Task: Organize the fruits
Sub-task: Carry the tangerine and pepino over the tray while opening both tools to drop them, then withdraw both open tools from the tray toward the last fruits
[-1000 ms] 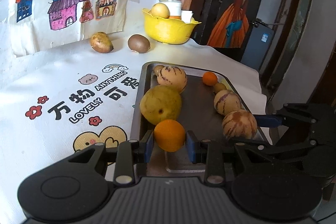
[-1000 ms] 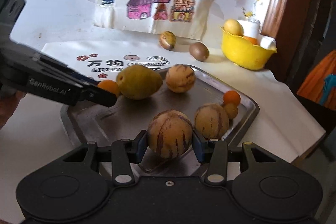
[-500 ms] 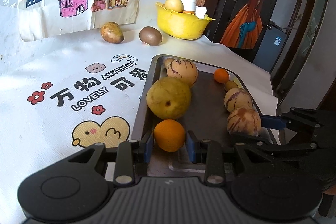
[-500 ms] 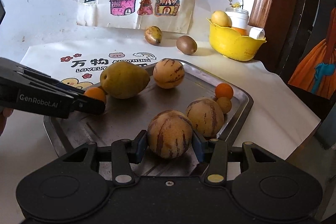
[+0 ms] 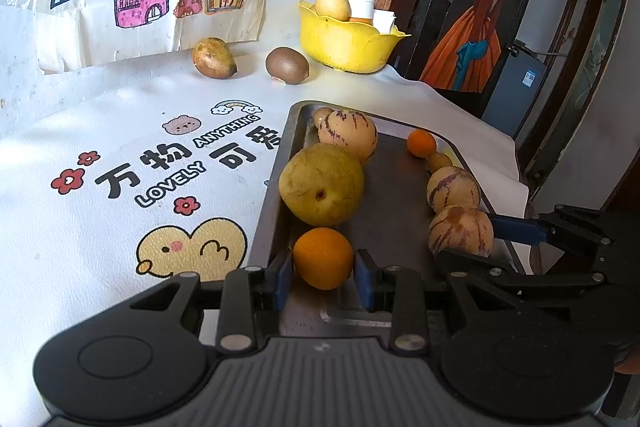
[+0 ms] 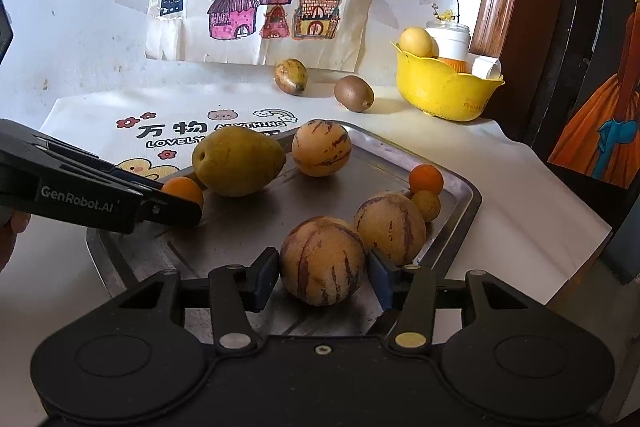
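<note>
The left gripper (image 5: pixel 323 279) fingers pinched the orange (image 5: pixel 323 258) at the tray's (image 6: pixel 466 223) near-left corner; the right gripper's (image 6: pixel 323 277) fingers, just opening, flanked the striped melon (image 6: pixel 322 261) directly ahead, resting near-right.

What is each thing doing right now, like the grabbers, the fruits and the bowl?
left gripper, shut on the big orange
right gripper, open, jaws just opening, striped melon loose between them
tray, holding fruit
yellow bowl, holding fruit
kiwi, lying on the cloth
</note>
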Motion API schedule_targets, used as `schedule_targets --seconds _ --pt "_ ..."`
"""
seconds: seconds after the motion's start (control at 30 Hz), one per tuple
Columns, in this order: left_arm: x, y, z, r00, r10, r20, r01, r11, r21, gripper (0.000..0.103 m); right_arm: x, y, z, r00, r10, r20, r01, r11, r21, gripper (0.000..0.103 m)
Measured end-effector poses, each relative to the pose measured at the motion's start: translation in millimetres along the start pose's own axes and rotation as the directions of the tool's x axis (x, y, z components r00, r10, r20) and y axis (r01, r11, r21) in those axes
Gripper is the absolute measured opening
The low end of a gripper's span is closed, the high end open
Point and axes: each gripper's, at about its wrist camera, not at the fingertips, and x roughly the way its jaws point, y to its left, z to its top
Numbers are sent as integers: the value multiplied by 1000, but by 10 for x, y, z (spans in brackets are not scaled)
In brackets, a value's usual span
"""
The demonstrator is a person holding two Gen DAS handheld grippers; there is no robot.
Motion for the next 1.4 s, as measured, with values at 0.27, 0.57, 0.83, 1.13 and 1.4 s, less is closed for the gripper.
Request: schedule_targets --seconds 0.27,0.57,0.83,1.13,1.4 --pt "-146 13 18 1000 -17 17 17 1000 -5 53 -184 2 -38 999 -32 33 31 999 20 60" --pt "-352 108 12 998 -3 56 3 1000 -6 75 -494 58 -84 995 -70 70 64 994 83 82" --pt "-559 236 -49 994 20 106 -19 1000 -6 102 -744 178 -85 988 -126 89 113 984 139 102" --pt "-760 428 -190 994 25 104 -27 999 22 103 -913 418 -181 995 -97 37 87 972 217 102" --pt "-873 704 -314 999 1 32 -2 1000 27 103 -934 696 -211 999 -22 -48 32 973 229 102"
